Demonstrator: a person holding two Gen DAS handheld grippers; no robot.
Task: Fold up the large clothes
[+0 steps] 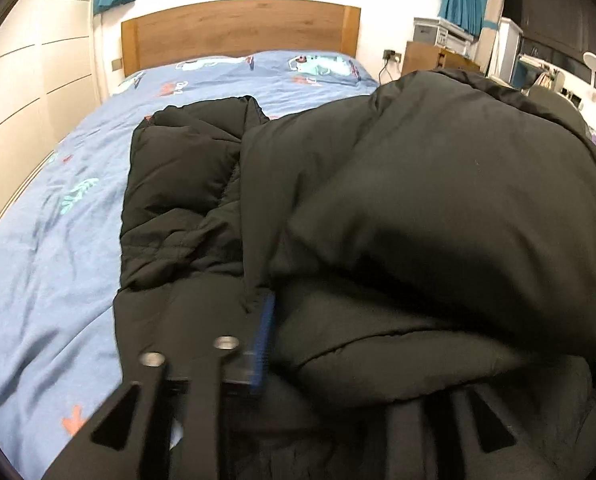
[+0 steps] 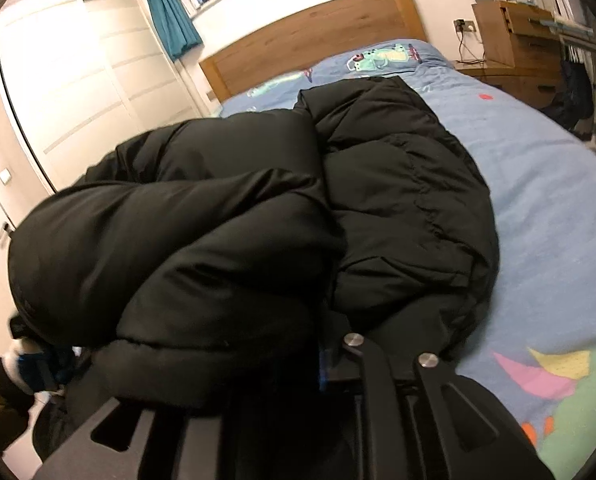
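A black puffer jacket (image 1: pixel 377 208) lies on the bed, its near part folded back over itself in a thick roll (image 2: pixel 170 248). My left gripper (image 1: pixel 337 320) is at the jacket's near edge. Its left finger with the blue pad (image 1: pixel 262 340) shows beside the fabric, and the roll hides the other finger. The jaws stand apart with the fabric lying loosely over the gap. My right gripper (image 2: pixel 294 360) is at the same near edge. Only its right finger and a sliver of blue pad (image 2: pixel 322 364) show, with the roll bulging against it and covering the rest.
The bed has a blue patterned sheet (image 1: pixel 58 264) and a wooden headboard (image 1: pixel 238 28). White wardrobe doors (image 2: pixel 78 92) stand on the left. A wooden bedside unit (image 2: pixel 513 40) with a printer stands on the right. Bare sheet (image 2: pixel 545 208) lies to the right of the jacket.
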